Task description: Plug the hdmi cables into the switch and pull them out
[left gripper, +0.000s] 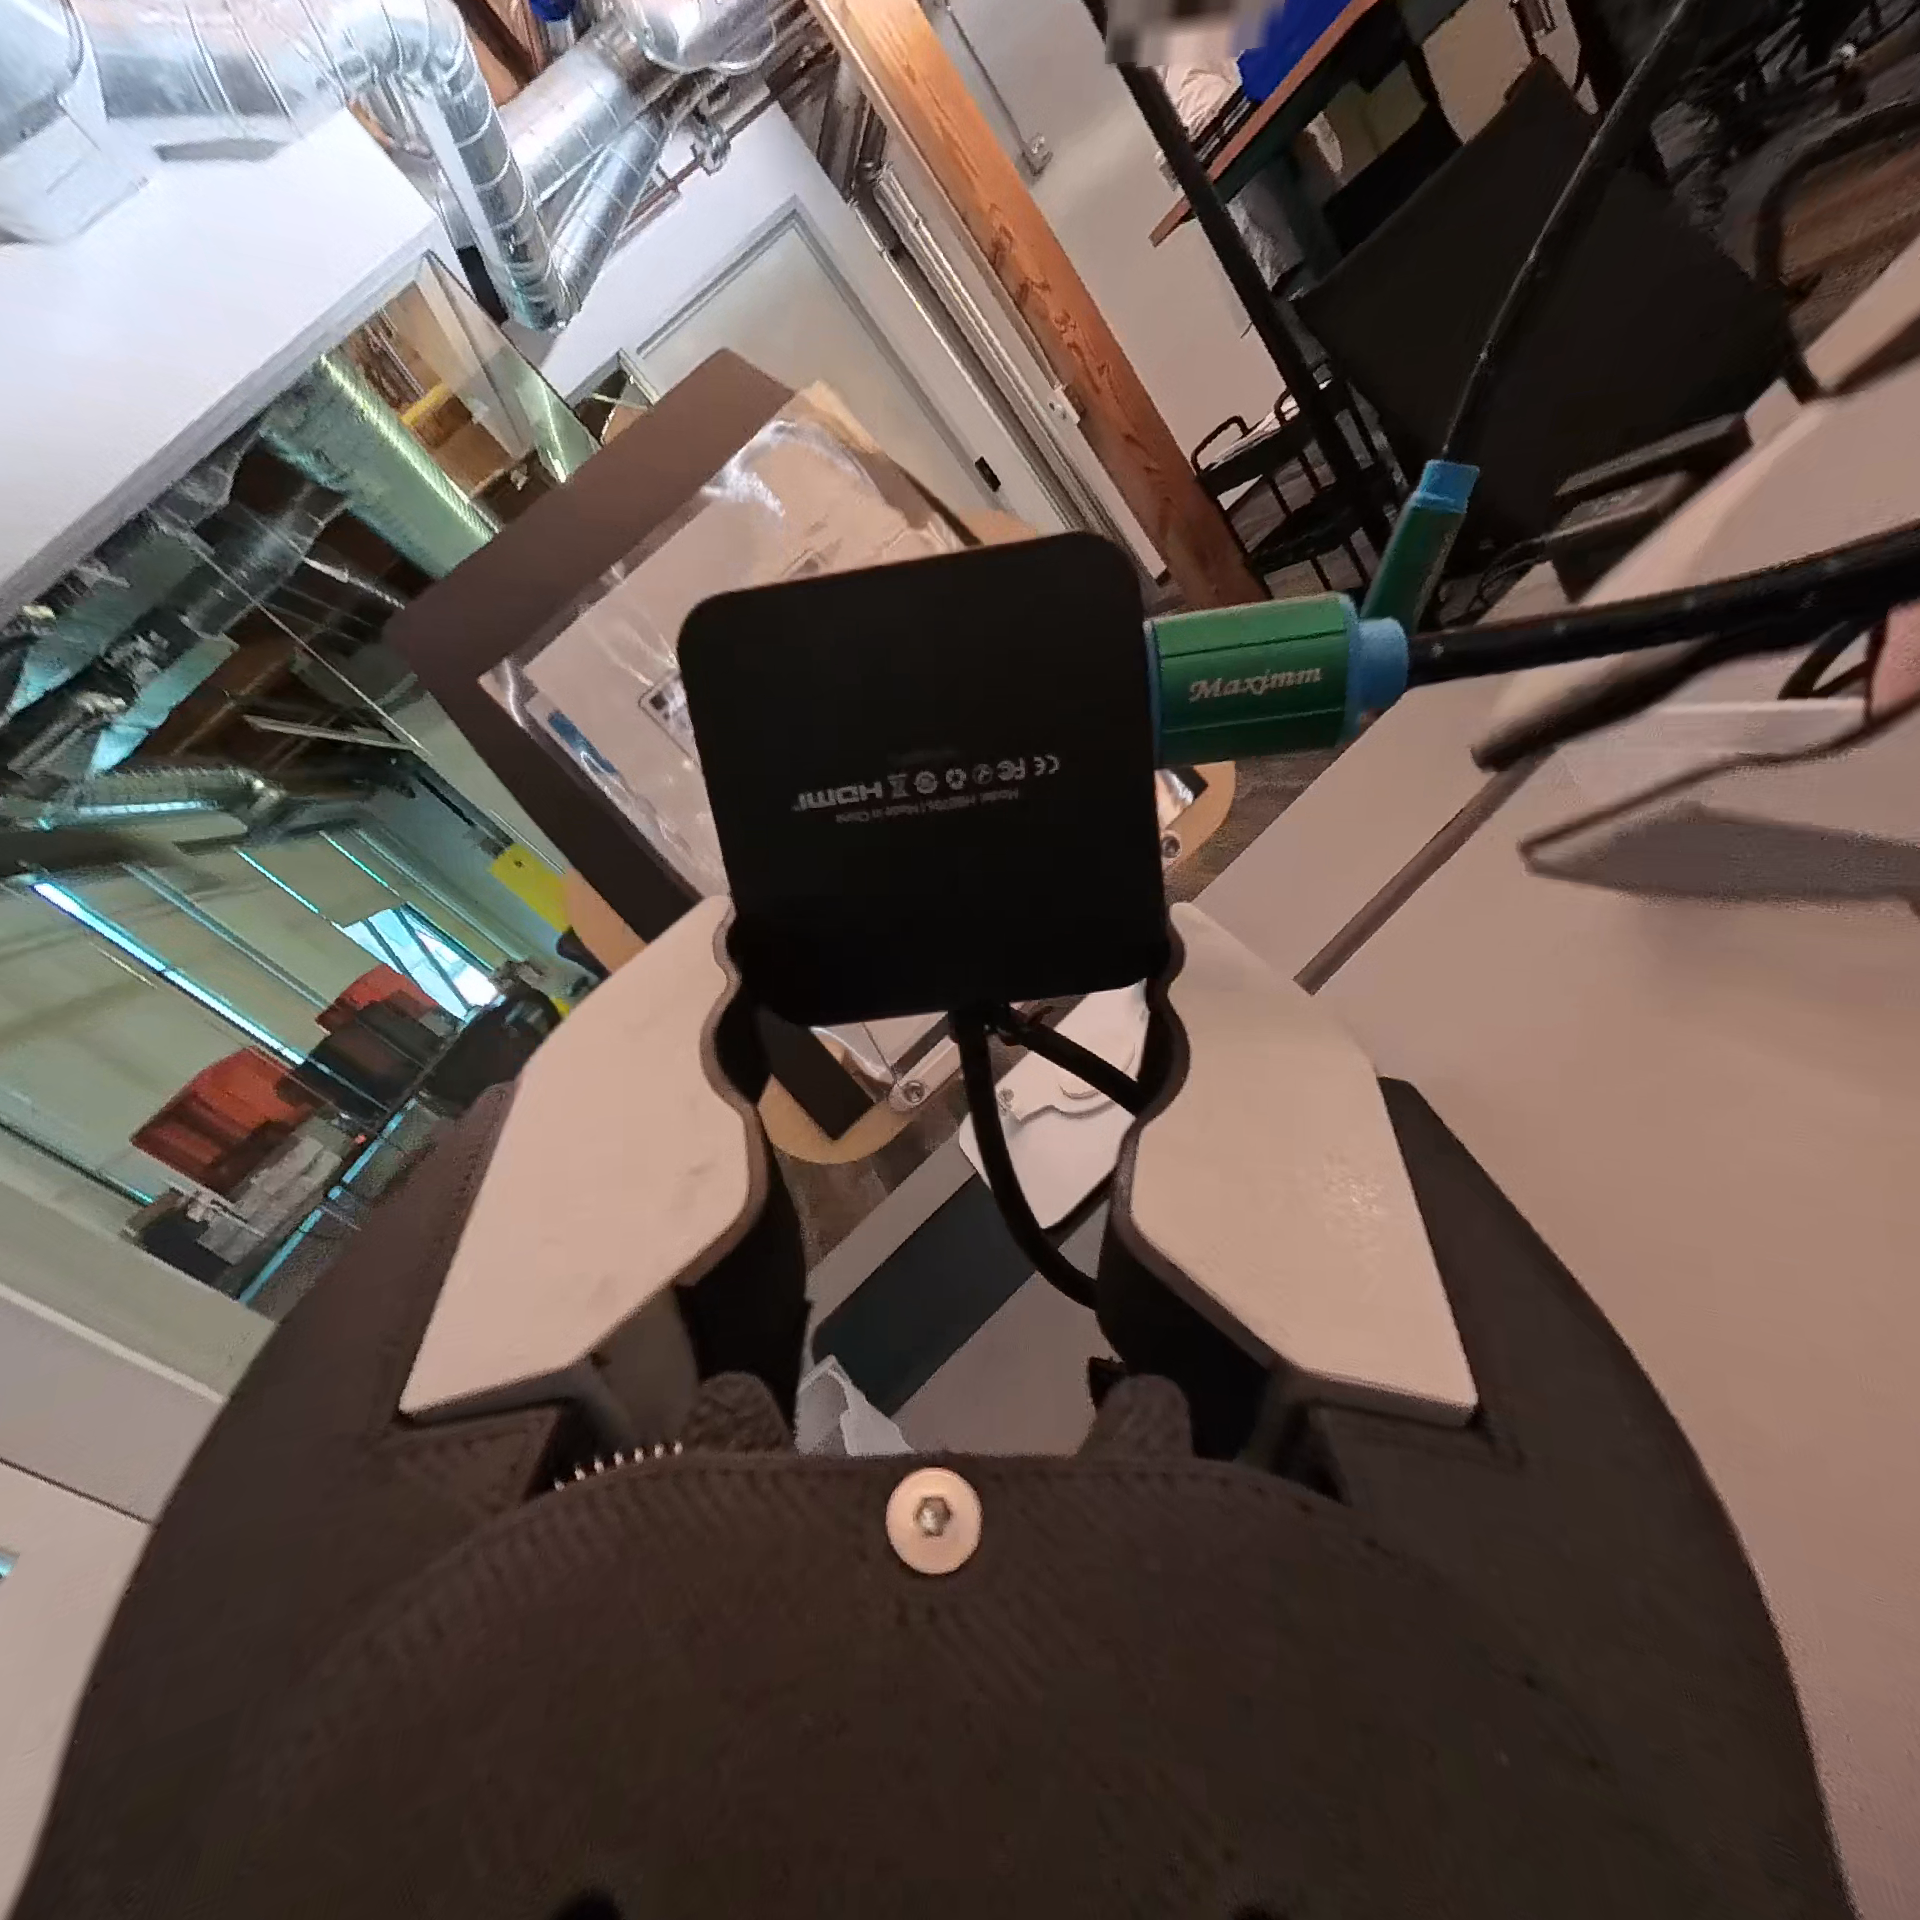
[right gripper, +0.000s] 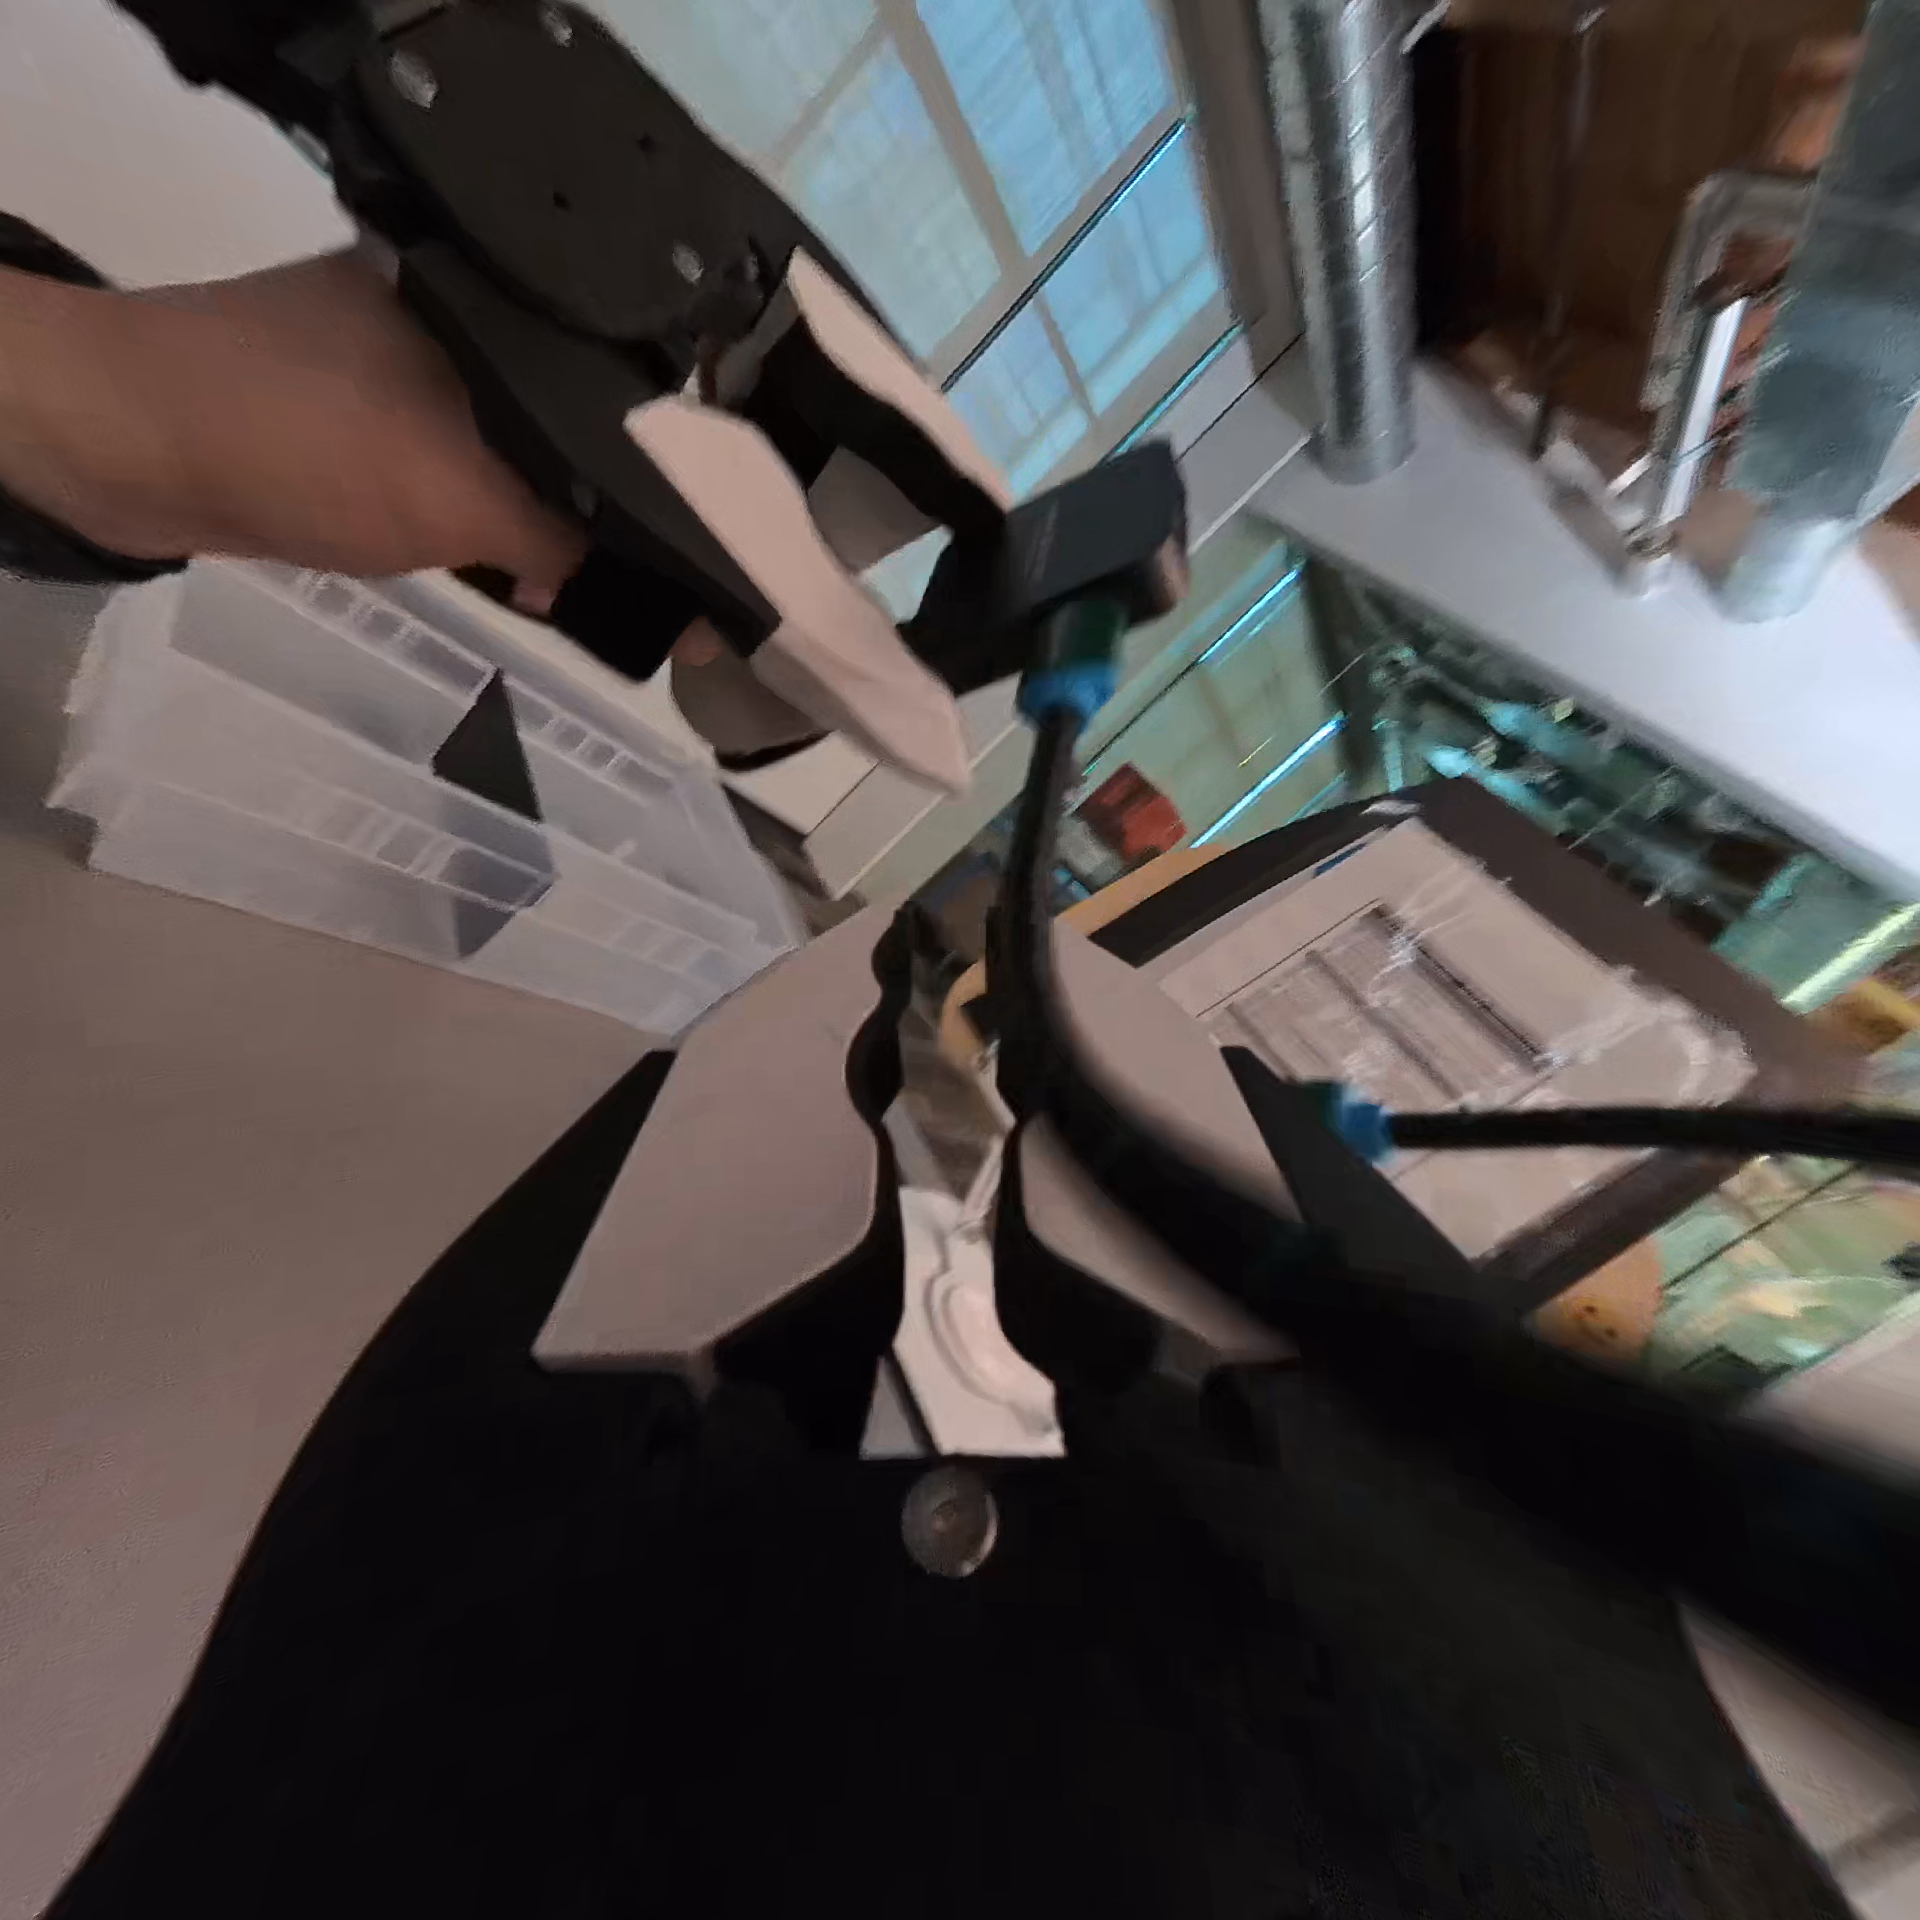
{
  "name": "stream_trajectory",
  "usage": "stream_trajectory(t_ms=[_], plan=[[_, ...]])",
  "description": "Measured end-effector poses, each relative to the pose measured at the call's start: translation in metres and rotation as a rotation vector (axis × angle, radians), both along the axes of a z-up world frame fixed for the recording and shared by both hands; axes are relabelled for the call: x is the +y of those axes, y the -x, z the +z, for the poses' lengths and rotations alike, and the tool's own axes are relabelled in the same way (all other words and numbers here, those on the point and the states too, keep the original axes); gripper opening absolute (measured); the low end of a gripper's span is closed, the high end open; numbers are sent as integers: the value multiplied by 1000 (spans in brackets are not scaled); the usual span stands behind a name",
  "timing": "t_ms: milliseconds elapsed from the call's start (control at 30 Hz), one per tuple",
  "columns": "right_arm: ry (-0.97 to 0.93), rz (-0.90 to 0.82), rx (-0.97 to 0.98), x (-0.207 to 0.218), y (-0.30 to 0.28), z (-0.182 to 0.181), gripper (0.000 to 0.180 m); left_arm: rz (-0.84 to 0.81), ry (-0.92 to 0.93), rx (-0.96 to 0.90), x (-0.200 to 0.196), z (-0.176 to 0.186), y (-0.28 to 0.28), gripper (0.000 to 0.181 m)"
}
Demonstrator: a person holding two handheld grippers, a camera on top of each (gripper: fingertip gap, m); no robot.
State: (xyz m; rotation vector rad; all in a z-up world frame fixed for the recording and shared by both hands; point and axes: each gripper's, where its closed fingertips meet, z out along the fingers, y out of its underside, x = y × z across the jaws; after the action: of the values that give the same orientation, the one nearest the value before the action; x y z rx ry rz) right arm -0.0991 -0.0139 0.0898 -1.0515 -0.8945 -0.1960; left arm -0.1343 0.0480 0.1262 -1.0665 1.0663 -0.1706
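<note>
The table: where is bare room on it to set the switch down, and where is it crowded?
In the right wrist view, the grey table is bare near the camera, below the clear plastic bins. It is crowded around the switch, which the left tongs hold, and where black cables cross the right tongs.

Black switch (left gripper: 920, 774), green-and-blue plug (left gripper: 1273, 675), black cable (left gripper: 1662, 613)

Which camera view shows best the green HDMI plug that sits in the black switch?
The left wrist view: the green plug is sharp and side-on, seated in the switch held by the left gripper. In the right wrist view the plug is farther off, blurred and mostly dark.
</note>
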Motion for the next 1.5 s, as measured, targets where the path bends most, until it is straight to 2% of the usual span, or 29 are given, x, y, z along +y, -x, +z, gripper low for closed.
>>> stream_trajectory(t_ms=[100,200,300,433,633,733,867,967,1067,1133,1167,1200,1233,1367,1433,1500], plan=[[121,49,-96,10,8,-30,13,14,55,-34,16,4,12,70],[221,248,-259,-11,44,-62,13,87,47,-34,35,7,28,70],[304,293,-291,-28,79,-65,13,144,13,-3,51,2,35,70],[426,128,-118,-28,84,-29,15,121,-6,46,54,-15,22,70],[791,140,367,-39,48,10,40,70,-161,142,35,-39,-9,70],[844,58,426,-29,23,8,47,28,-210,184,21,-50,-24,71],[783,-45,412,-11,-5,4,46,15,-343,245,4,-61,-37,70],[744,-138,384,5,-29,-4,52,-3,-375,280,-6,-69,-46,70],[904,-90,364,10,-26,-31,59,-34,-392,304,-15,-76,-53,70],[963,-26,370,11,-17,-40,56,-56,-422,328,-22,-81,-57,71],[969,-2,367,12,-14,-41,45,-69,-432,343,-25,-84,-59,71],[987,31,338,9,-11,-45,21,-79,-441,355,-27,-87,-61,71],[999,24,302,9,-13,-49,14,-90,-451,365,-29,-89,-62,71],[1042,60,291,3,-20,-48,14,-94,-498,313,-36,-83,-63,70],[978,41,316,2,-33,-32,14,-89,-441,249,-36,-68,-58,72],[871,68,393,-2,-48,-4,14,-116,-306,152,-36,-48,-49,78]])
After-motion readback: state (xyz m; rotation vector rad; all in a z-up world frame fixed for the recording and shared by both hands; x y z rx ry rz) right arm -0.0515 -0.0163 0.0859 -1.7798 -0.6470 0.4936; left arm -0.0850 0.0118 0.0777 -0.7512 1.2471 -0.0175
